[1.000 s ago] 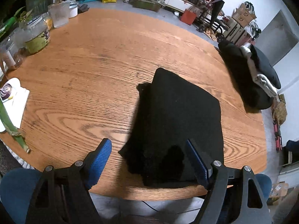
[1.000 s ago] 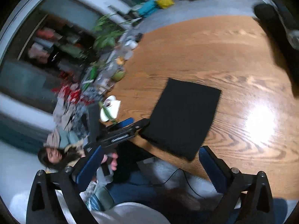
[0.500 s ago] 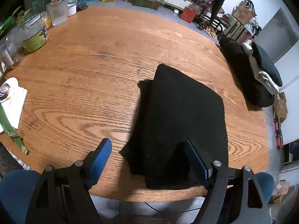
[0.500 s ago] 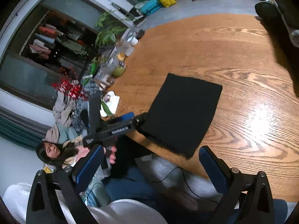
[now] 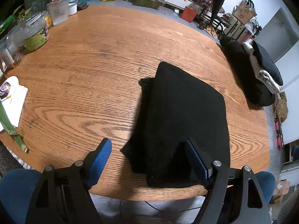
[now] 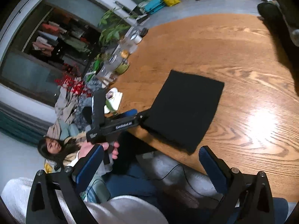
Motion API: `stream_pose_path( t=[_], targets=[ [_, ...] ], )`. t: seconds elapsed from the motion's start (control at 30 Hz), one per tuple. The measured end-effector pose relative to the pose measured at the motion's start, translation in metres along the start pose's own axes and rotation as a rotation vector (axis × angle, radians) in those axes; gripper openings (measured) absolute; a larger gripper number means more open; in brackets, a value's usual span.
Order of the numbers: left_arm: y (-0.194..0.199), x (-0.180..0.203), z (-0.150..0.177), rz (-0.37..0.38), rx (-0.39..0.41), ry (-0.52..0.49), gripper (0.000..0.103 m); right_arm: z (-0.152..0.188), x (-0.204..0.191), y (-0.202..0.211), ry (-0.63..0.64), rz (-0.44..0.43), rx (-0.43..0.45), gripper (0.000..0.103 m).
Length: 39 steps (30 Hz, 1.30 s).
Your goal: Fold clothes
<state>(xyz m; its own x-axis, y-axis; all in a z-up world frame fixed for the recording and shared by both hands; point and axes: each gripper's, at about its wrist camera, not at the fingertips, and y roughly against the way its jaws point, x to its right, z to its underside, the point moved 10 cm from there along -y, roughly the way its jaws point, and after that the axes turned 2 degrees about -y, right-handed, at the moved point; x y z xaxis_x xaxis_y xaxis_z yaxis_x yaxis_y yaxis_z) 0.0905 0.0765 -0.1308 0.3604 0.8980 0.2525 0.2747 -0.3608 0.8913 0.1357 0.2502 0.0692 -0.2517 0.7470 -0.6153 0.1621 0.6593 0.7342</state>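
A folded black garment point(image 5: 183, 115) lies flat near the front edge of the round wooden table point(image 5: 89, 71). My left gripper point(image 5: 149, 160) is open just above its near left corner, holding nothing. In the right wrist view the same garment point(image 6: 186, 110) shows as a neat rectangle, with the left gripper's body point(image 6: 119, 125) at its near corner. My right gripper point(image 6: 151, 166) is open and empty, raised off the table's front edge, above the person's lap.
A stack of folded dark and beige clothes point(image 5: 256, 74) sits at the table's right edge. Jars and a glass point(image 5: 37, 33) stand at the far left with a plant. A white booklet point(image 5: 11, 100) and a green stalk lie at the left edge.
The left gripper has drawn back slightly from the garment. The right gripper has tilted and shifted a little; the garment lies still.
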Motion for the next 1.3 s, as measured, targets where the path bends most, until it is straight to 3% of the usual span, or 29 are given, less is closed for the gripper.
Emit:
stream_pose_path(
  t=[0.1,0.33,0.47,0.57,0.67,0.77,0.93,1.2,1.3],
  targets=[
    [-0.002,0.001,0.000,-0.001,-0.004,-0.005,0.081,-0.005,0.002,0.008,0.002,0.011,0.037,0.103],
    [-0.003,0.002,0.002,0.000,-0.005,-0.015,0.081,0.006,-0.001,0.000,0.026,-0.003,-0.011,0.103],
    [-0.003,0.001,0.003,0.004,-0.007,-0.021,0.081,-0.003,0.020,-0.004,-0.009,0.013,0.056,0.103],
    [-0.004,0.001,0.002,0.013,-0.007,-0.038,0.081,-0.010,0.068,-0.032,-0.195,-0.001,0.038,0.103],
    [-0.004,0.002,0.000,0.035,-0.005,-0.043,0.081,-0.008,0.114,-0.057,-0.454,-0.070,0.006,0.103],
    [-0.001,0.003,-0.003,0.052,0.005,-0.062,0.081,-0.006,0.134,-0.061,-0.547,-0.062,0.038,0.103],
    [-0.004,0.004,-0.002,0.061,0.007,-0.109,0.081,-0.003,0.131,-0.051,-0.546,0.013,0.082,0.103],
    [-0.004,0.000,-0.009,0.084,-0.031,-0.151,0.081,-0.017,0.141,-0.046,-0.350,0.327,0.212,0.103],
    [-0.008,-0.001,-0.007,0.143,-0.081,-0.136,0.081,-0.021,0.135,-0.065,-0.324,0.151,0.199,0.100]
  ],
)
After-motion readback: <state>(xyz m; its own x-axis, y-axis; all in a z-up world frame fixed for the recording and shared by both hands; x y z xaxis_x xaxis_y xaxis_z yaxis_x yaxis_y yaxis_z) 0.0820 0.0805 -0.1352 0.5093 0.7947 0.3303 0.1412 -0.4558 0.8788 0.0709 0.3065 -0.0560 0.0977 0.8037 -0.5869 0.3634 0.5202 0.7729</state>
